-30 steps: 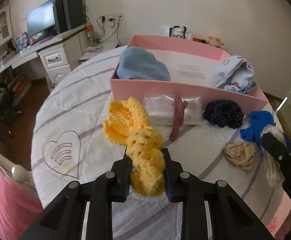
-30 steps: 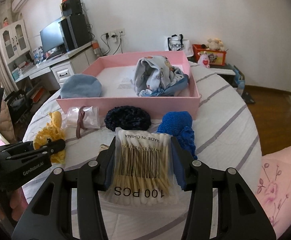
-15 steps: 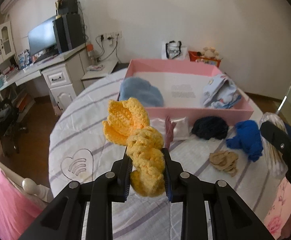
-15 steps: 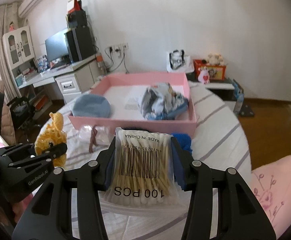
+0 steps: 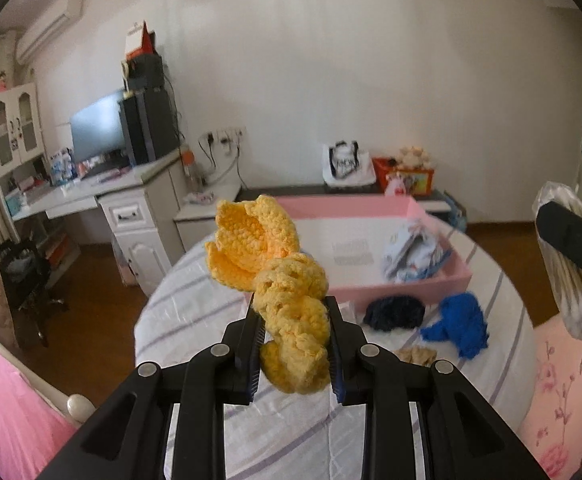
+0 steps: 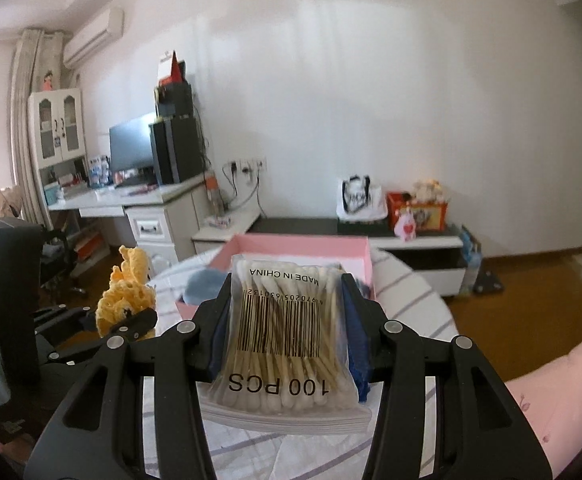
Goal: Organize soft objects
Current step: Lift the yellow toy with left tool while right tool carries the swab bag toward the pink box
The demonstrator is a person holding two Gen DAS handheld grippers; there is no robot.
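Observation:
My left gripper (image 5: 293, 320) is shut on a yellow crocheted piece (image 5: 275, 276) and holds it high above the round table (image 5: 195, 312); it also shows in the right wrist view (image 6: 127, 292). My right gripper (image 6: 285, 304) is shut on a clear bag of cotton swabs (image 6: 287, 332), also held high; the bag shows at the right edge of the left wrist view (image 5: 571, 272). The pink box (image 5: 419, 284) on the table holds a patterned cloth (image 5: 415, 256) and a light blue cloth (image 6: 203, 288). A dark navy piece (image 5: 395, 312), a blue piece (image 5: 457, 324) and a beige piece (image 5: 417, 356) lie before the box.
A white desk (image 5: 123, 204) with a monitor and speakers stands at the left. A low cabinet (image 6: 411, 244) with a bag and toys lines the back wall. A pink bedspread (image 5: 563, 384) lies to the right, a dark chair (image 5: 27, 280) to the left.
Both grippers have risen well above the table with their loads, and the views have tilted up towards the wall. The table and box now look lower and smaller.

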